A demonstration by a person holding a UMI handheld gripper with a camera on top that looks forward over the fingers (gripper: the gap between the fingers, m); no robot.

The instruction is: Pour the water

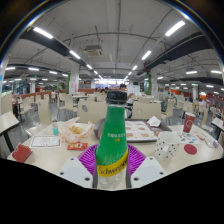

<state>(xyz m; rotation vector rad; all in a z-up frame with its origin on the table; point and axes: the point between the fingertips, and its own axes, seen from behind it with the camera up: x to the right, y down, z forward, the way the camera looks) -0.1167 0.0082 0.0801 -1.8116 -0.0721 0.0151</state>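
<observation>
Fingers [78,172] of the tool [112,172] show pale at either side of a green bottle [112,150], and the purple pads [134,157] on their inner faces press against its lower body from both sides, so the tool is clenched on the bottle. The bottle stands upright between the fingers, with a dark cap [117,98] on top and a yellow label [111,170] near its base bearing lettering too small to read in full.

Beyond the bottle lies a pale counter [40,157] carrying several things. Off to one side of the bottle sit a white sheet of paper [46,141], a red flat object [22,153] near the counter's edge, and a food container [74,130] with yellowish contents. On the other side rest a tray [140,131] with dark spots, a white patterned cup [167,147] just beside the finger, and a red cup [189,122] farther back.

Behind the counter stretches a large hall with more tables and chairs [92,108], and long ceiling lights [153,45] run overhead.
</observation>
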